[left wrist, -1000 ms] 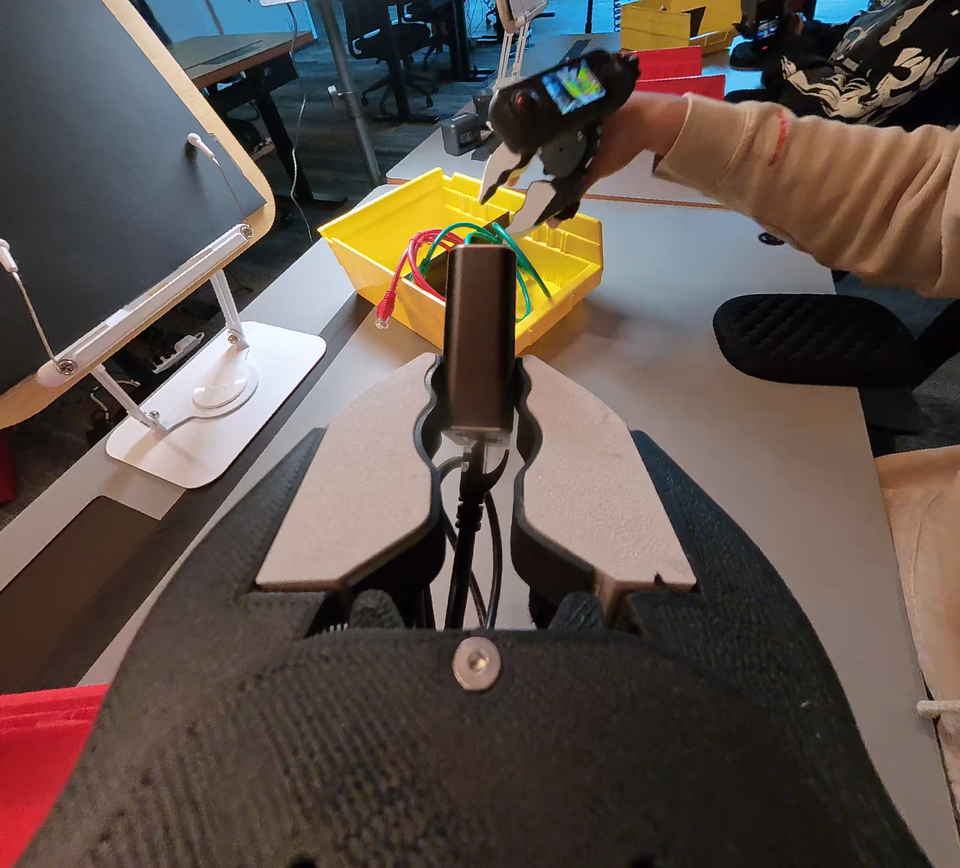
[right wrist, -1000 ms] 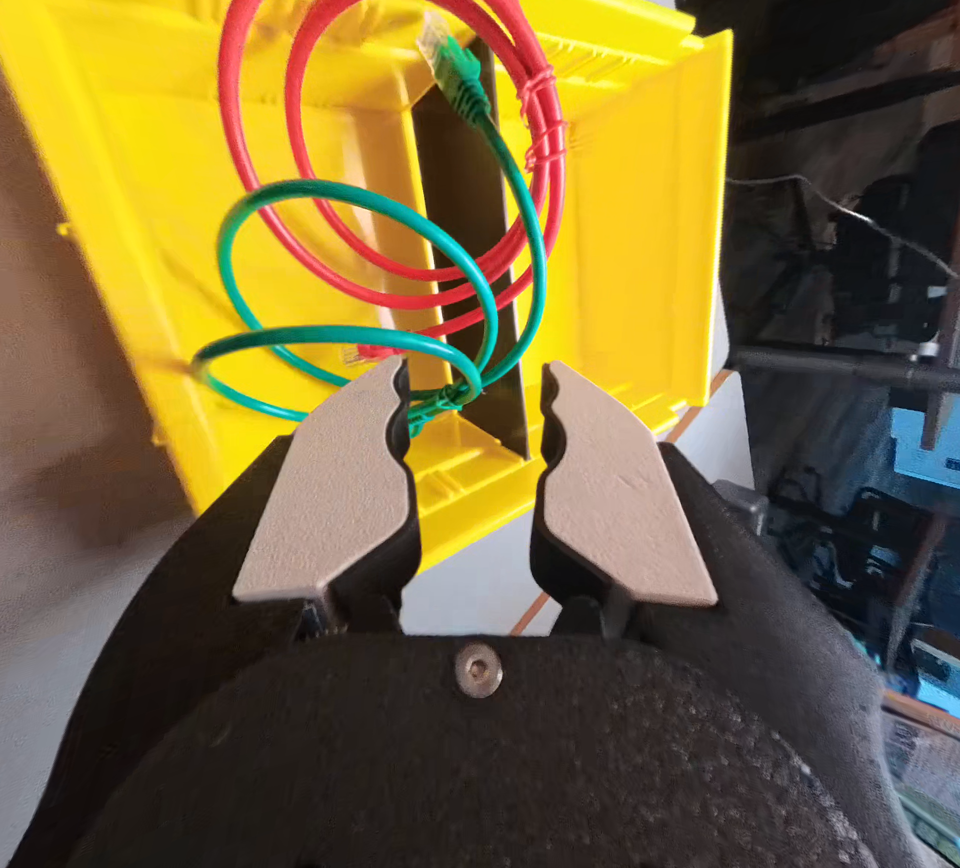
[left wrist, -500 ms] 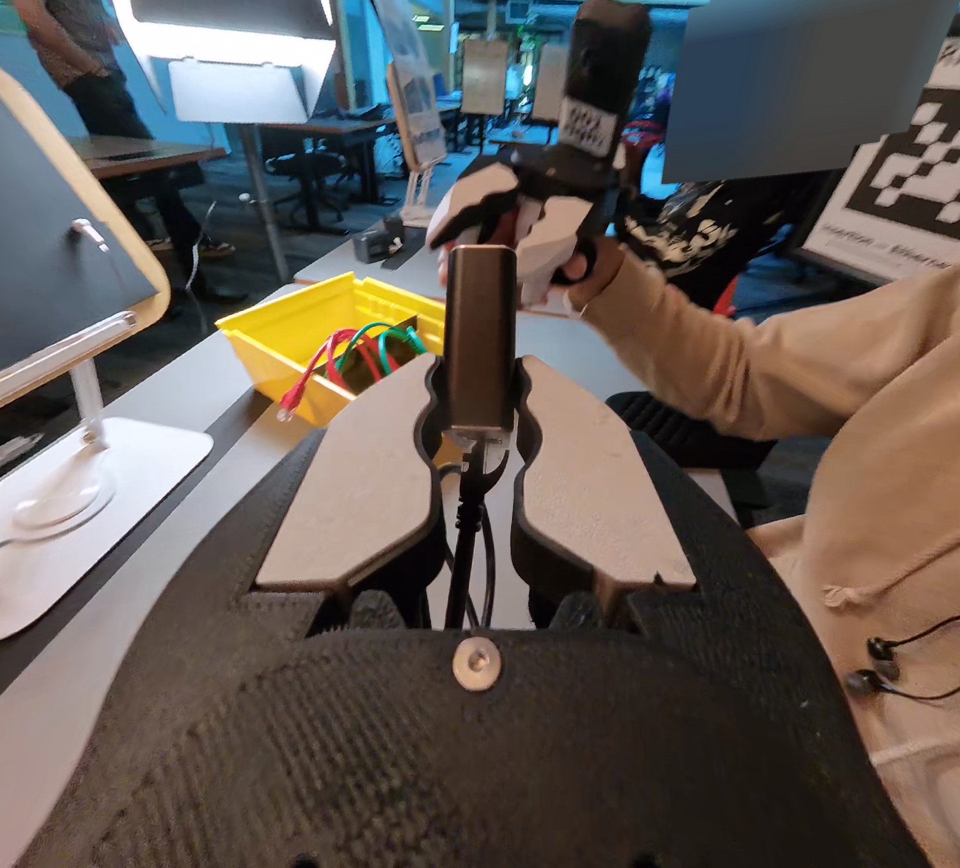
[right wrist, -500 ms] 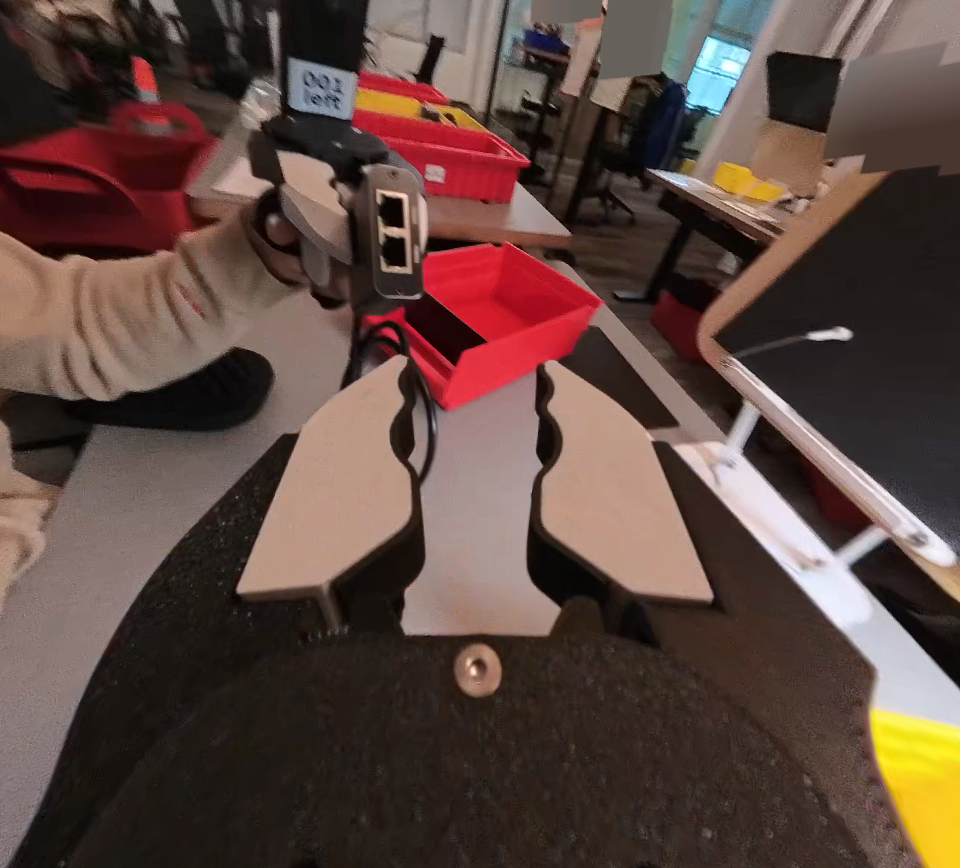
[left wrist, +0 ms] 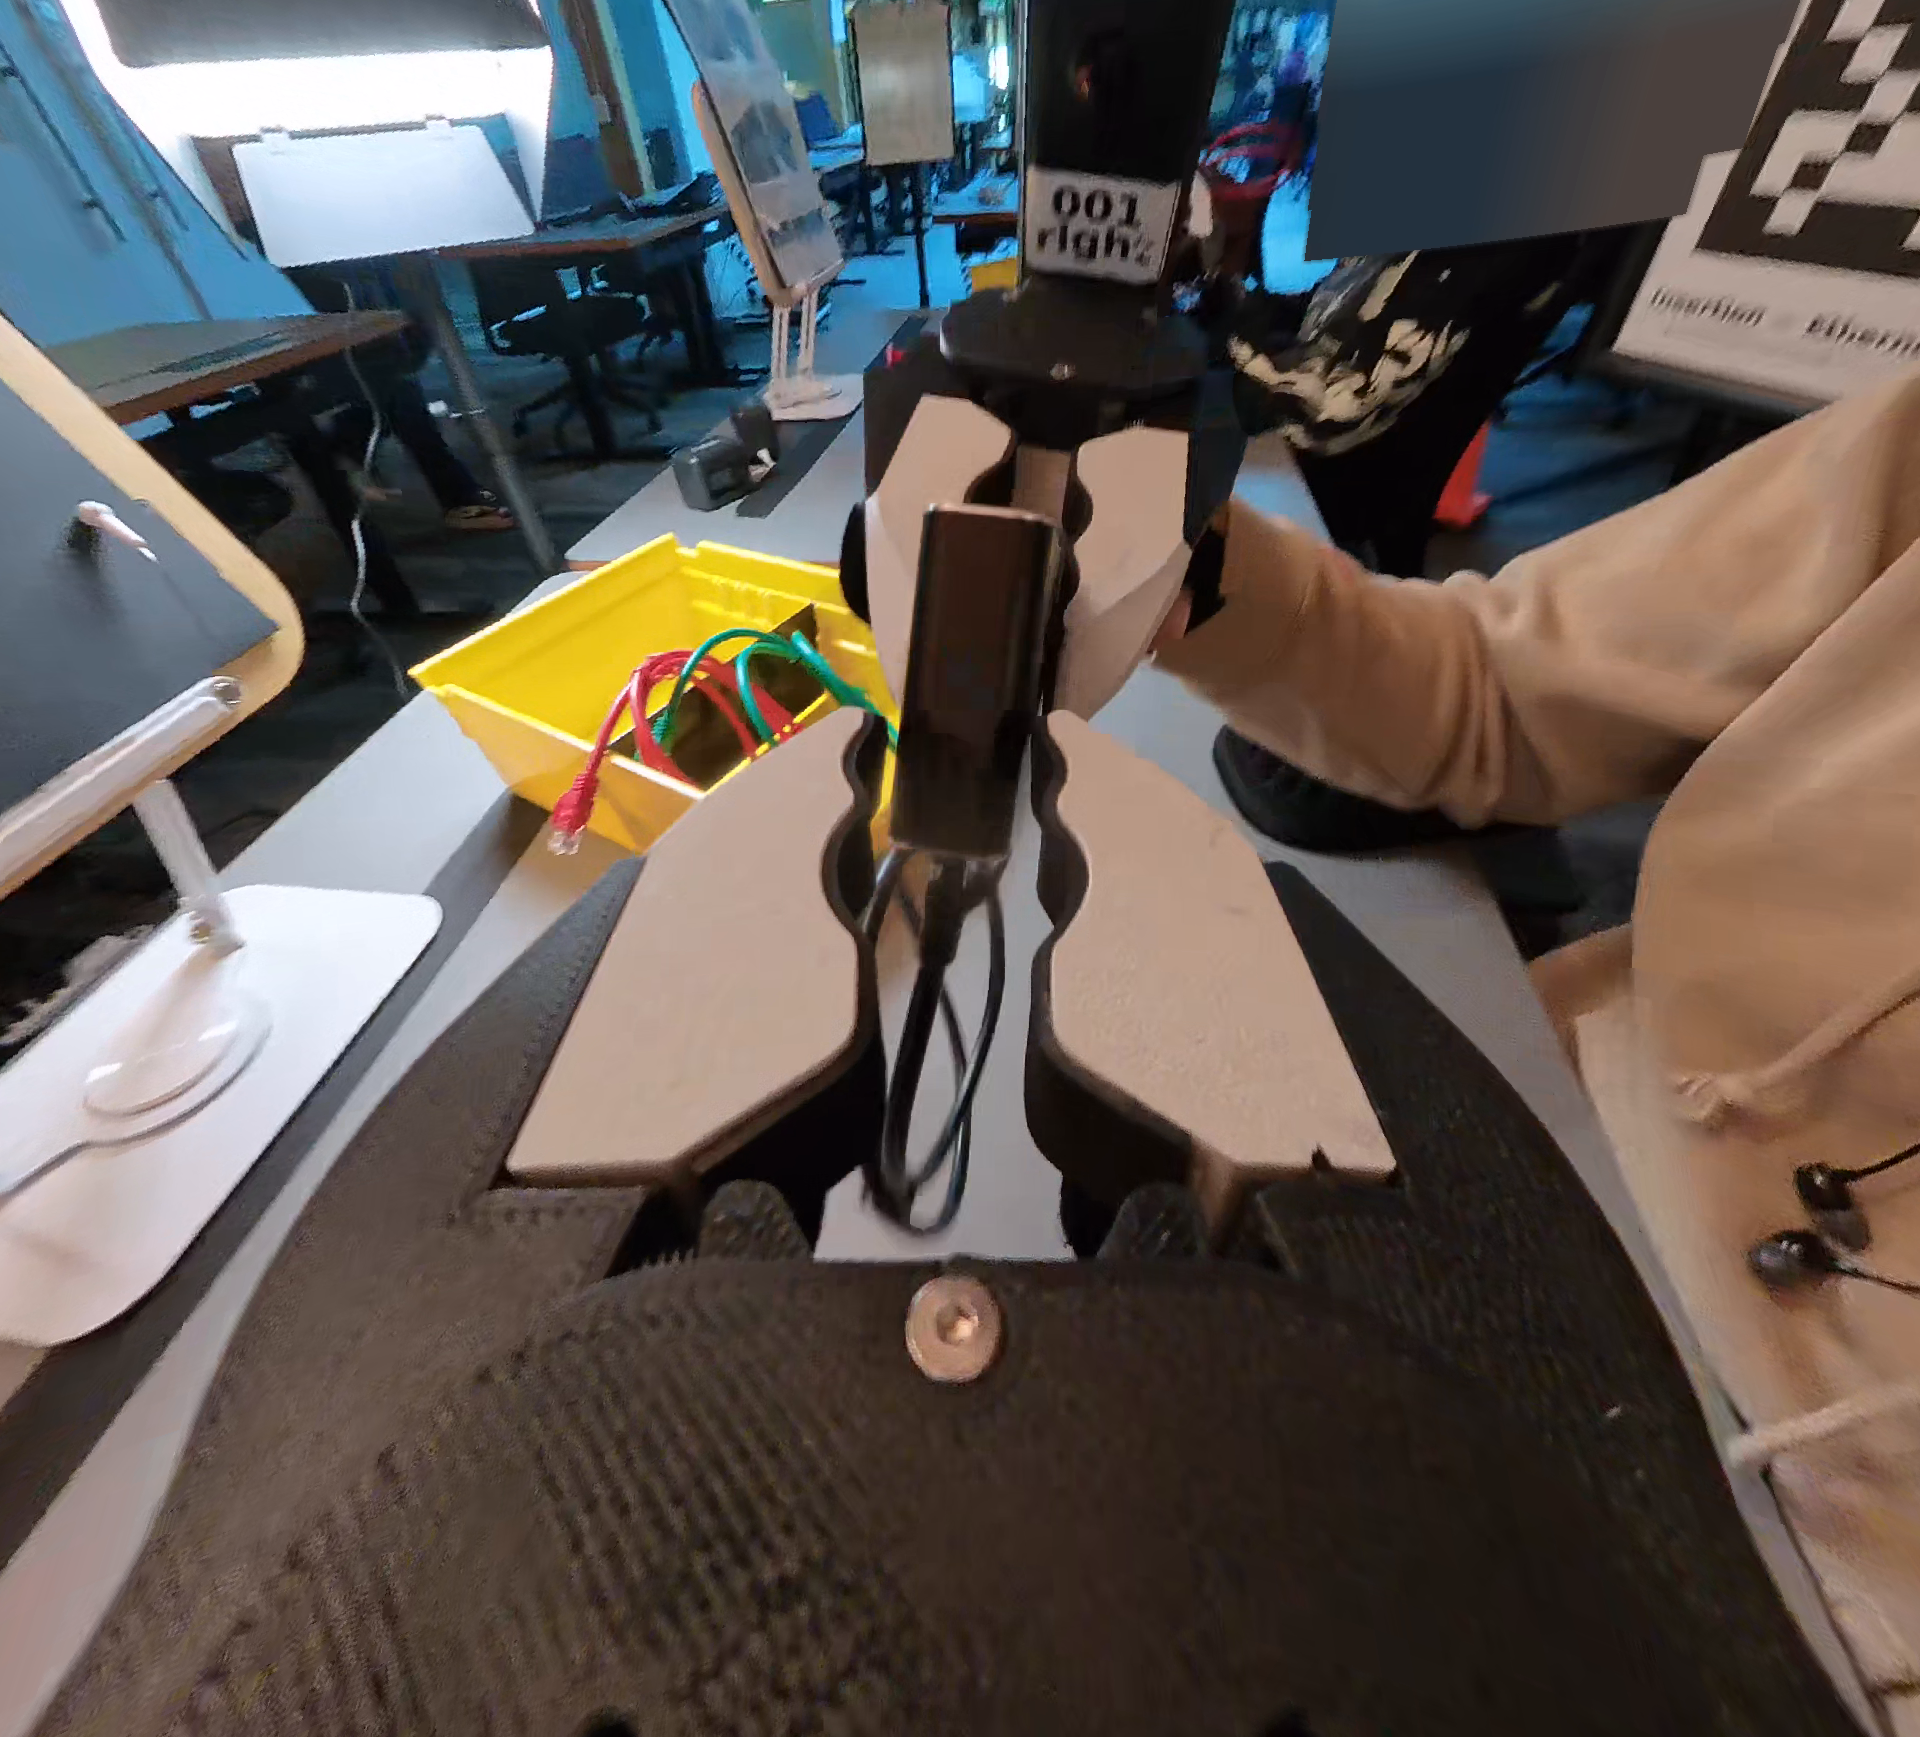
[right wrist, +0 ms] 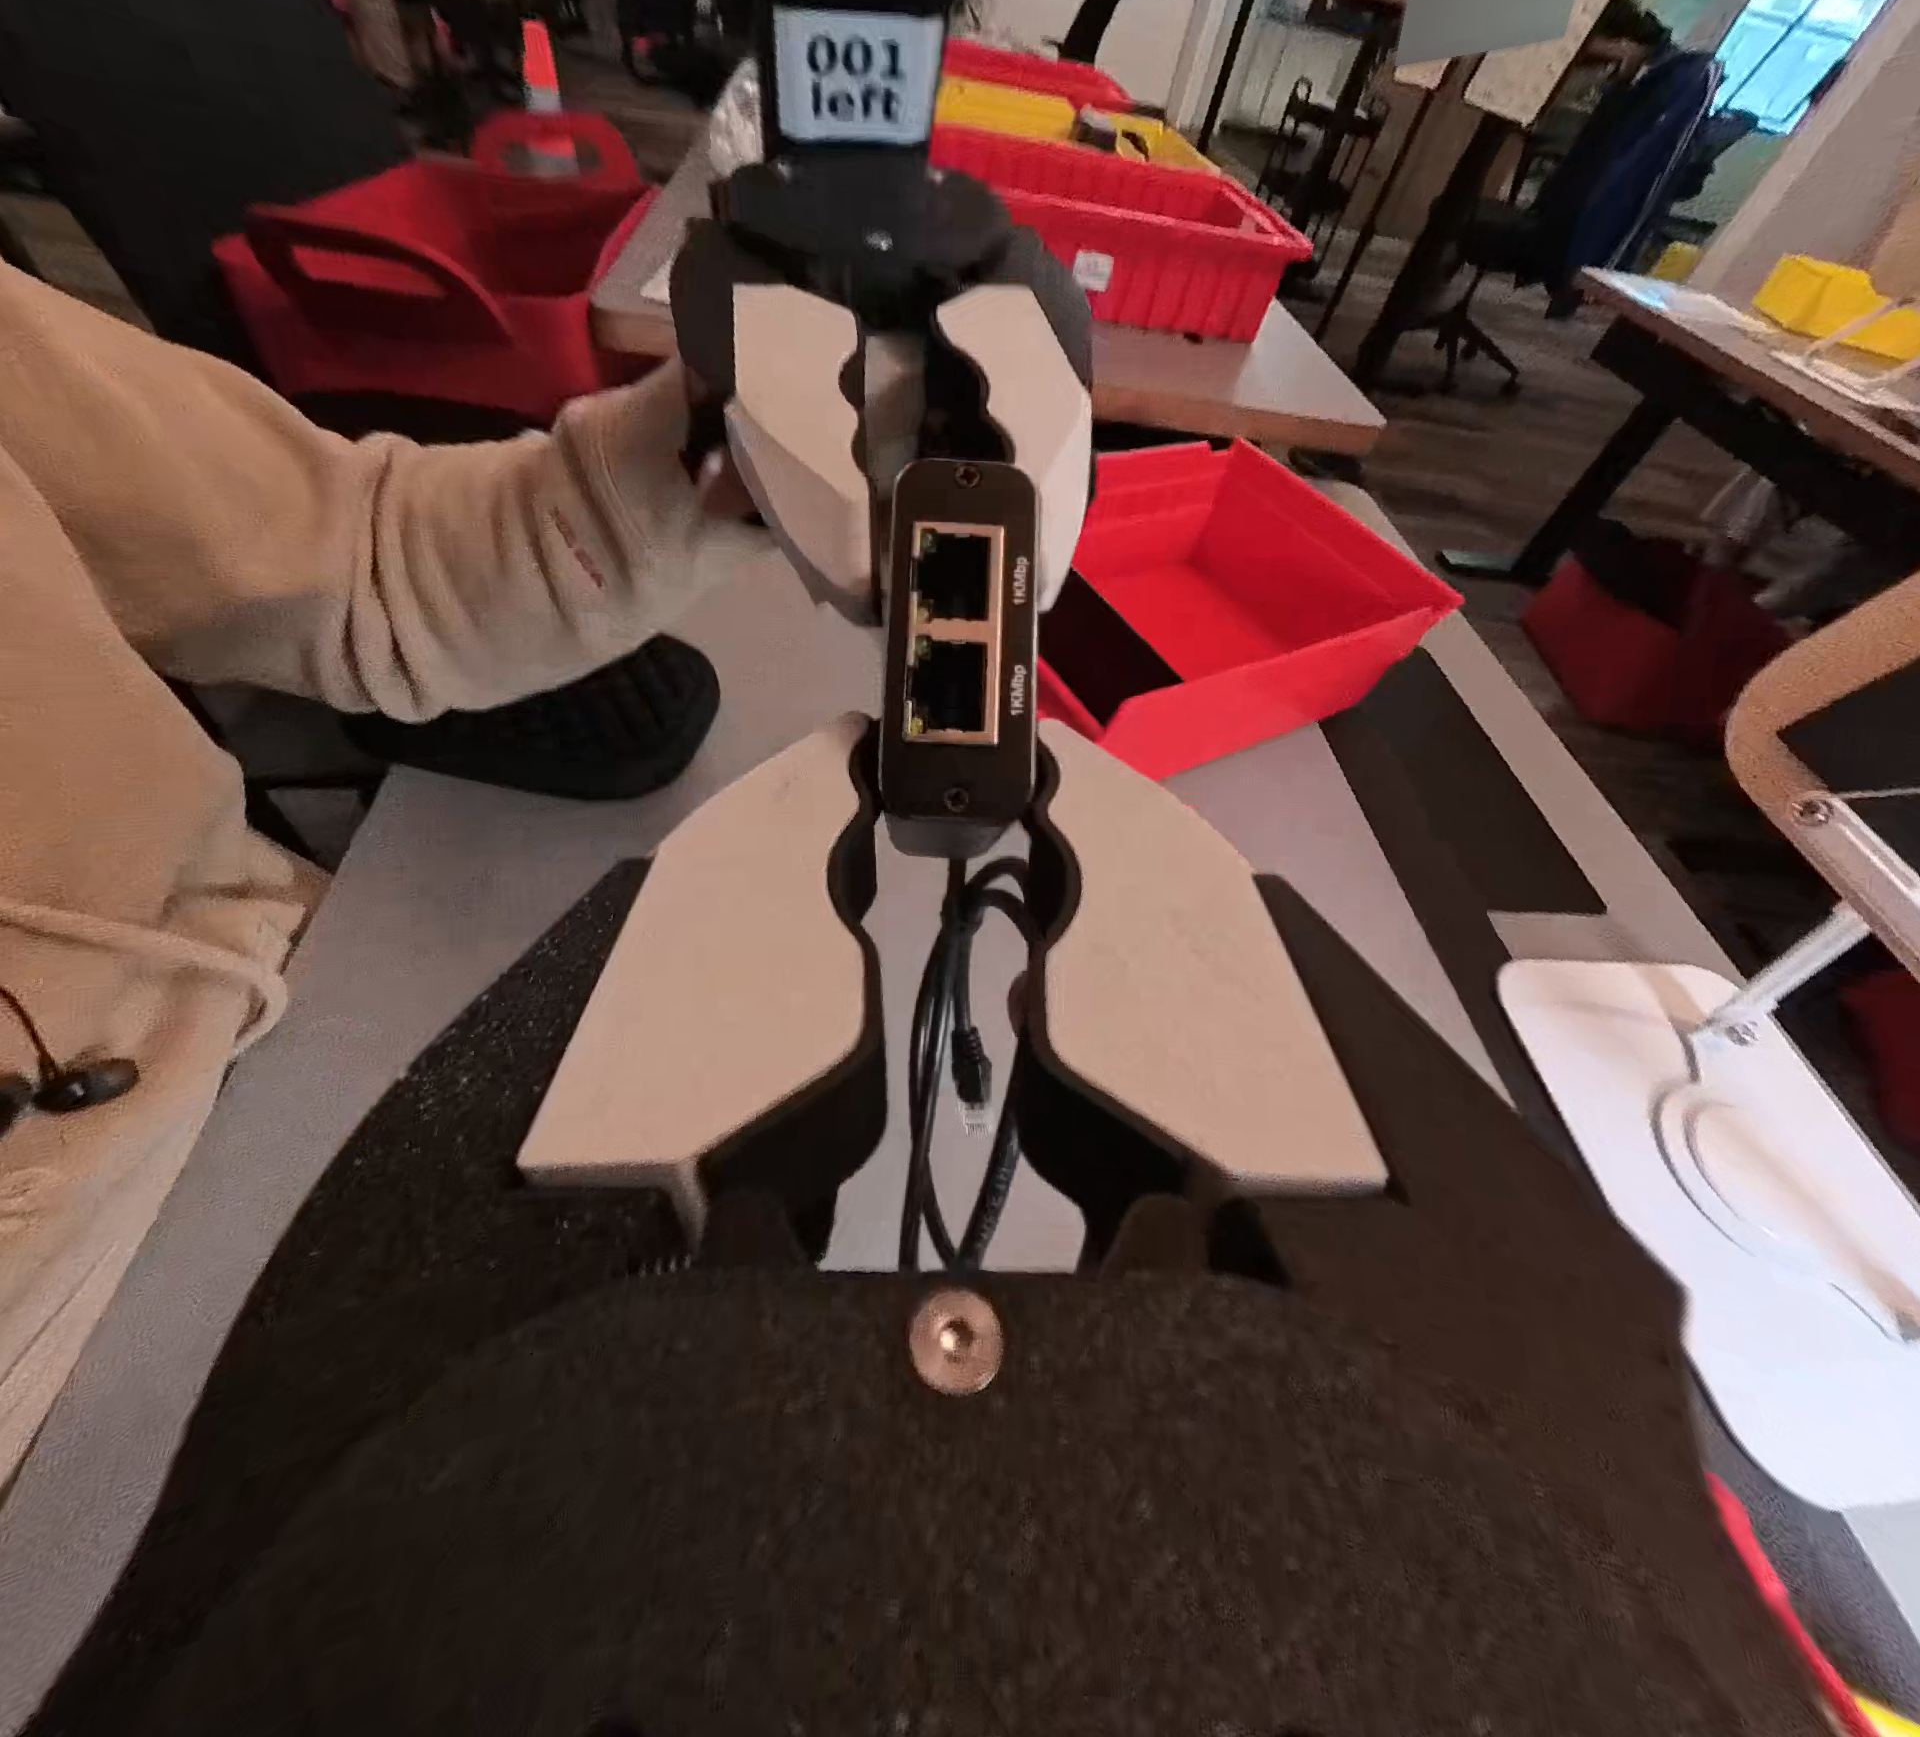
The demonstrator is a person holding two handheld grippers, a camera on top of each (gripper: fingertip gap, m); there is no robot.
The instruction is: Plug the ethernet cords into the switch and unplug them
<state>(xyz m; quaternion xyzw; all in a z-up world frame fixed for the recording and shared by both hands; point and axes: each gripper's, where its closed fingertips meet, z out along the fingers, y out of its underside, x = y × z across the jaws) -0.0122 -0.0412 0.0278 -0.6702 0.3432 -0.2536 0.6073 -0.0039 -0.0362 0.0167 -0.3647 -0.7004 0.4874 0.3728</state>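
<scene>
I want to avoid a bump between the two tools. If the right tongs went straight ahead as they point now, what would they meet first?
Most likely the switch, port face toward them, held upright by the left tongs. The right tongs are open, tips flanking its lower end. Depth is unclear.

Beige-padded black tongs [left wrist: 951,783], cream sleeves [left wrist: 1538,648]

The left black two-finger gripper with beige pads [left wrist: 948,737] is held level and clamped on the small black box-shaped switch [right wrist: 956,638]. It's faced nose to nose by the right gripper of the same build [right wrist: 951,742], fingertips set either side of that box, though contact can't really be made out. Both arms are covered in beige sleeves [left wrist: 1507,648].
</scene>
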